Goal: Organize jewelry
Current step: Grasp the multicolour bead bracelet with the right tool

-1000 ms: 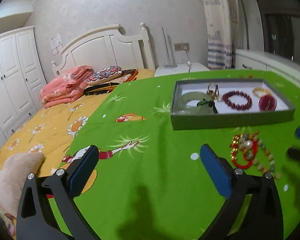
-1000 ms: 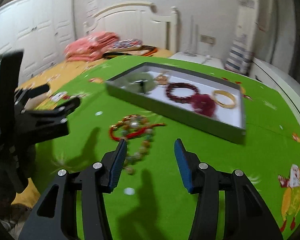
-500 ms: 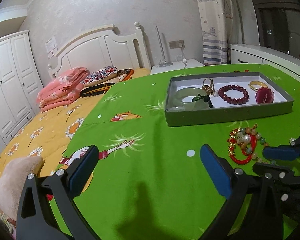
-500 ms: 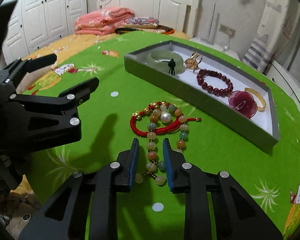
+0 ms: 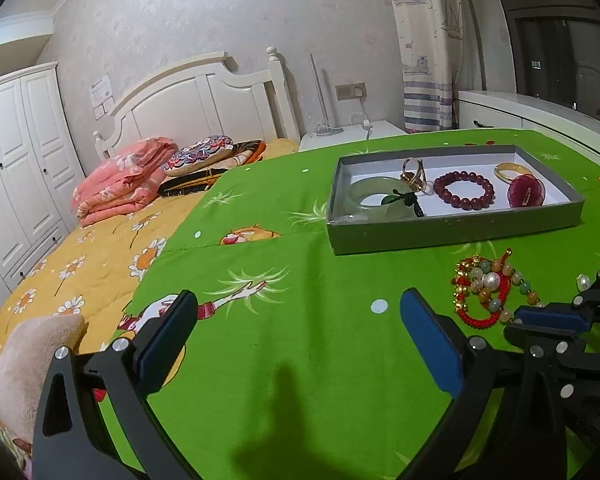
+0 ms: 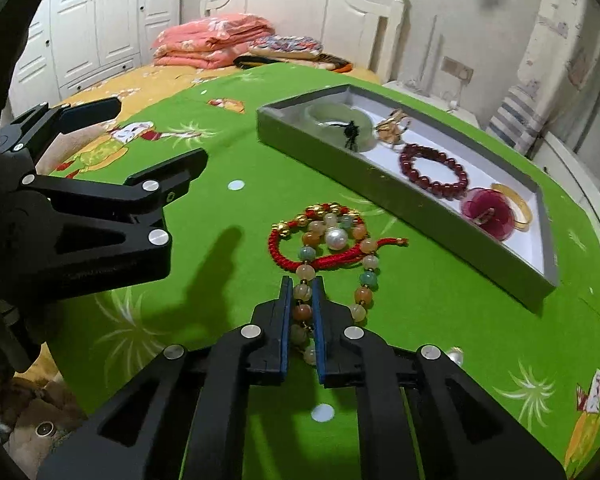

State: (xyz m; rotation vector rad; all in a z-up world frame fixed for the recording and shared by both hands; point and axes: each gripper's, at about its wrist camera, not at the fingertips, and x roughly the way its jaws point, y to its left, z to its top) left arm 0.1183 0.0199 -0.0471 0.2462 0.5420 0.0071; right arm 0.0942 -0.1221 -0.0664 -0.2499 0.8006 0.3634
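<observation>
The right hand-held gripper point(image 6: 301, 284), half apart a moment ago, now clamps the beaded bracelet point(image 6: 332, 264) on the green table point(image 6: 440, 308) beside the tray point(image 6: 380, 188), ready for lifting, while the left hand-held gripper point(image 5: 300, 332) stays wide apart.

The cloth point(image 5: 300, 320) is bright green with white dots and cartoon people. The box point(image 6: 380, 188) is grey outside and white inside. In it lie a pale green bangle point(image 5: 374, 200), a dark red bead bracelet point(image 6: 434, 172) and a gold ring point(image 5: 508, 170). The bedspread point(image 5: 80, 268) is yellow with white daisies.
</observation>
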